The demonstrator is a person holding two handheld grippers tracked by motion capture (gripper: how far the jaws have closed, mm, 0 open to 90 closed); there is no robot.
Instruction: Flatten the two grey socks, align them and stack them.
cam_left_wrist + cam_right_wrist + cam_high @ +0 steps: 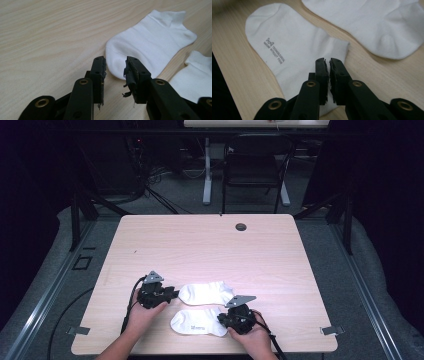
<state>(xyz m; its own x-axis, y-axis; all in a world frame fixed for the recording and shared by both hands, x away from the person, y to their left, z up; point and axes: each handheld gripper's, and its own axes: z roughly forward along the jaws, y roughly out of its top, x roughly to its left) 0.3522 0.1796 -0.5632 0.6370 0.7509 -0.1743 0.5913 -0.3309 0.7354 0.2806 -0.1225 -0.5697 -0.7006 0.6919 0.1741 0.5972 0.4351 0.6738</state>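
Observation:
Two white ankle socks lie flat near the table's front edge. The farther sock [205,293] [150,42] has its toe just past the tips of my left gripper [172,295] [115,60], whose jaws stand open around that toe without pressing it. The nearer sock [197,322] [287,50] carries small grey lettering. Its cuff end lies under my right gripper [222,319] [327,61], whose jaws are parted by a narrow slit with no fabric between them. The farther sock [372,22] also shows at the top of the right gripper view, and the nearer sock [197,77] at the right of the left gripper view.
The light wooden table [210,245] has a round cable grommet [241,226] near its far edge. A black chair [252,170] and another desk's legs stand beyond it. Cables trail from both grippers off the front edge.

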